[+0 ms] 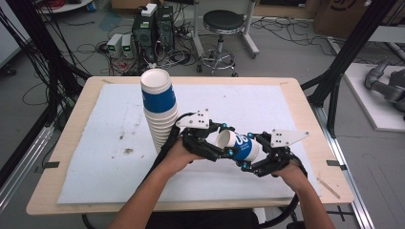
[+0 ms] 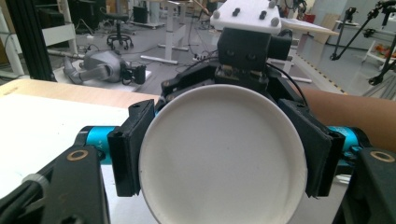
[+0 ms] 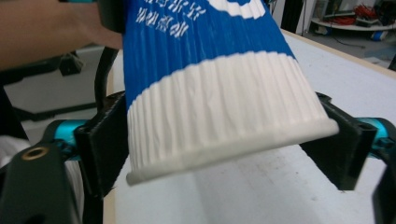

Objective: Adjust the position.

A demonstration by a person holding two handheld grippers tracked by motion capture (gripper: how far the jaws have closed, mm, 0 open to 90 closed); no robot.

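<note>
Showing one cup [image 1: 240,146] held level above the desk [image 1: 50,183], over the white sheet [image 1: 95,157], closer to the near edge than to the far one and a little right of centre. Lying on its side between the two tongs, blue band with white lettering turned up, ribbed white wall below the band.

Left tongs [image 1: 220,144]: closed on the cup. In the left gripper view [image 2: 222,149], black pads pressed against both flanks of the cup [image 2: 223,156], round white end facing the camera. Opposite tongs and a forearm visible straight behind.

Right tongs [image 1: 248,156]: jaws standing wide, with the cup between them. In the right gripper view [image 3: 219,154], rolled edge of the cup [image 3: 210,93] spanning the gap; left pad just beside the ribbed wall, right pad apart from the wall and partly hidden behind the edge. No firm press visible there.

Left hand [image 1: 179,157] and right hand [image 1: 289,171] entering from the near edge, grippers pointing toward each other, tips close together at the cup.

Stack [image 1: 160,112] of like cups: upright on the sheet, just left of the left tongs, near the middle of the desk, leaning slightly, mouth up.

Beyond the far edge, on the floor: stool [image 1: 222,28] and computers [image 1: 153,28] among cables.
</note>
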